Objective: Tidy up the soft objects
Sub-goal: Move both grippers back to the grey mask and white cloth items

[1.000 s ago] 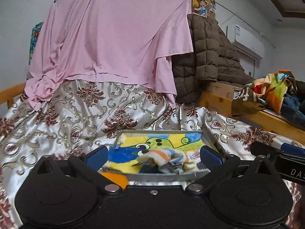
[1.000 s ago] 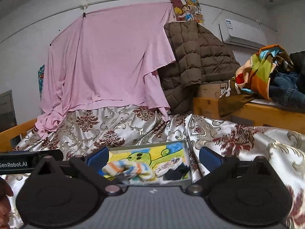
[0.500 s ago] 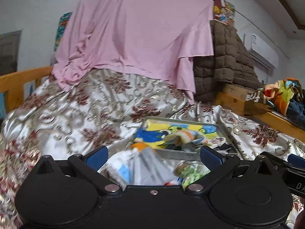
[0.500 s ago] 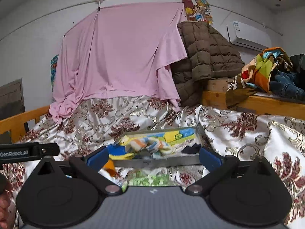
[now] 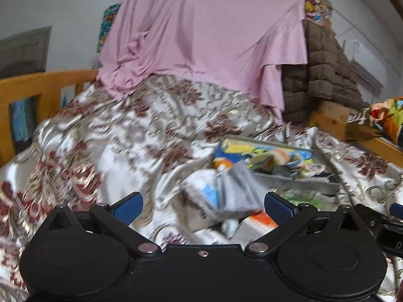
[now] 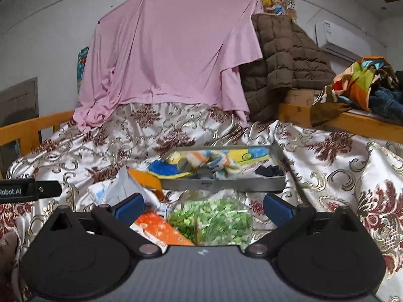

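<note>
Both grippers hover above a bed covered by a floral satin spread.

Left gripper: jaws spread wide, nothing between the pads. This view is motion-blurred; pattern detail on the spread is smeared.

Right gripper: jaws spread wide, nothing held.

A metal tray with a cartoon-printed floor lies near the middle of the bed. Inside it, a striped cloth is bunched at the centre and a dark cloth sits in the near right corner. The cloth hides part of the print.

In front of the tray's near edge, on the spread:
- a clear bag of green pieces, lower part cut off by the right gripper body;
- an orange packet, partly hidden by the left finger of that gripper;
- white and blue crumpled packaging, blurred, type not identifiable.

A pink sheet hangs behind the bed's far edge.
</note>
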A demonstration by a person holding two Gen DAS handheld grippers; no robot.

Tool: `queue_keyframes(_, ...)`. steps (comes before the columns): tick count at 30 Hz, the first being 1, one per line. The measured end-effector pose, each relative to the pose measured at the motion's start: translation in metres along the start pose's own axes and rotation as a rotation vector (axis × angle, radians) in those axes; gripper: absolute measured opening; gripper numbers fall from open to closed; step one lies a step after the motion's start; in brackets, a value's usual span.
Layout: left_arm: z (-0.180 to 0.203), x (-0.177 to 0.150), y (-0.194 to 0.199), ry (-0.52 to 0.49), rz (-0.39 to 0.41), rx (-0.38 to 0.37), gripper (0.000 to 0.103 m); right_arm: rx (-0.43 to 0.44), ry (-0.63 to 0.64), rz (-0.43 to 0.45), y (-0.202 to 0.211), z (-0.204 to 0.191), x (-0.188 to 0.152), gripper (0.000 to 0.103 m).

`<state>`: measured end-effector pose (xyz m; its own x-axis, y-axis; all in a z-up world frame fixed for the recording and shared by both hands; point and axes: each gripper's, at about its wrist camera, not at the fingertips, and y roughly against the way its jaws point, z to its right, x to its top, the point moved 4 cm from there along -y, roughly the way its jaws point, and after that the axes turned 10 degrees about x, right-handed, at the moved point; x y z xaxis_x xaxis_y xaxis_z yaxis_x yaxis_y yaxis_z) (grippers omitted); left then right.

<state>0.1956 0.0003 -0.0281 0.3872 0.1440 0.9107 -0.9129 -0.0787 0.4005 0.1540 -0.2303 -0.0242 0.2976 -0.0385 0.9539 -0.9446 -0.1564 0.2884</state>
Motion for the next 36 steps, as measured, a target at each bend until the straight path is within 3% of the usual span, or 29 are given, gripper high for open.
queue_keyframes(4, -0.007, -0.008, -0.012, 0.005, -0.053, 0.036, 0.102, 0.016, 0.011, -0.039, -0.008, -0.004, -0.007, 0.103)
queue_keyframes(13, -0.012, -0.018, -0.027, -0.040, -0.078, 0.089, 0.102, 0.092, 0.047, -0.116, -0.027, -0.021, -0.018, 0.103)
queue_keyframes(20, -0.020, -0.021, -0.034, -0.070, -0.008, 0.126, 0.102, 0.142, 0.061, -0.158, -0.041, -0.031, -0.024, 0.103)
queue_keyframes(36, -0.037, -0.013, -0.074, 0.056, -0.043, 0.122, 0.102, 0.157, 0.051, -0.191, -0.055, -0.034, -0.033, 0.103)
